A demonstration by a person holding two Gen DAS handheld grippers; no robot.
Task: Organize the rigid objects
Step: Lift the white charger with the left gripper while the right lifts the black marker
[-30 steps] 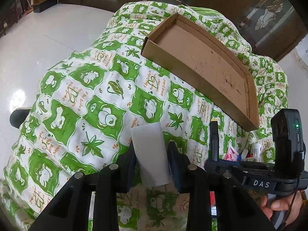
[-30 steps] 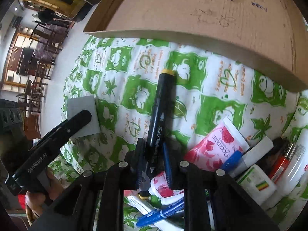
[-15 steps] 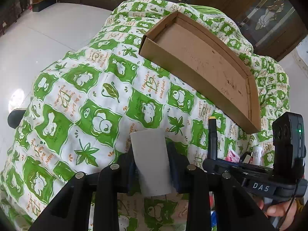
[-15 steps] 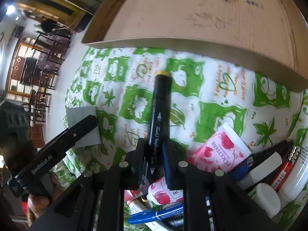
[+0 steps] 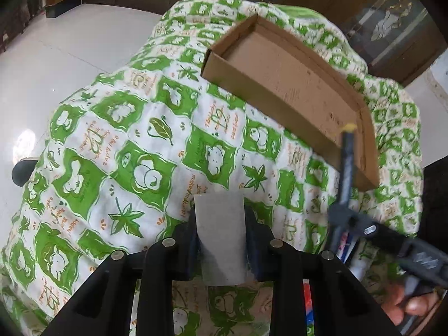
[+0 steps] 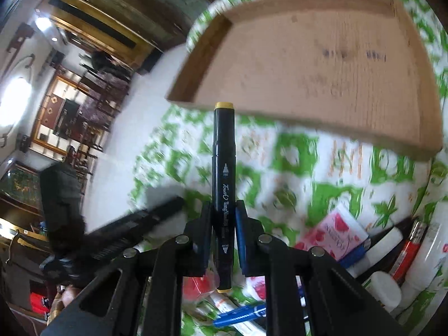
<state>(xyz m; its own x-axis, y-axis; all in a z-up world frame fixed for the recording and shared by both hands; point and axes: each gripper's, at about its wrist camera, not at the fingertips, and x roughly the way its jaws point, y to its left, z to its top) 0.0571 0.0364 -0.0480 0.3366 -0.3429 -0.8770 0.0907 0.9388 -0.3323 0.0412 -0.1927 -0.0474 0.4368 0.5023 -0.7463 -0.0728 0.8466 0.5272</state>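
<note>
My left gripper [image 5: 220, 225] is shut on a flat grey rectangular block [image 5: 219, 238] and holds it above the green-and-white patterned cloth [image 5: 140, 145]. My right gripper [image 6: 223, 218] is shut on a black marker with yellow ends [image 6: 223, 173], lifted clear of the cloth and pointing toward the shallow cardboard tray [image 6: 322, 64]. In the left wrist view the tray [image 5: 294, 84] lies ahead to the right, empty, and the marker [image 5: 346, 162] reaches up at its near right corner.
A pile of loose items lies at lower right in the right wrist view: a pink floral tube [image 6: 336, 232], a red lighter [image 6: 407, 254], white bottles [image 6: 383, 291] and a blue pen [image 6: 240, 313]. White floor [image 5: 56, 56] surrounds the covered table.
My right gripper has lifted the marker off the pile and carried it toward the tray's near edge. My left gripper, still holding the grey block, has moved forward slightly.
</note>
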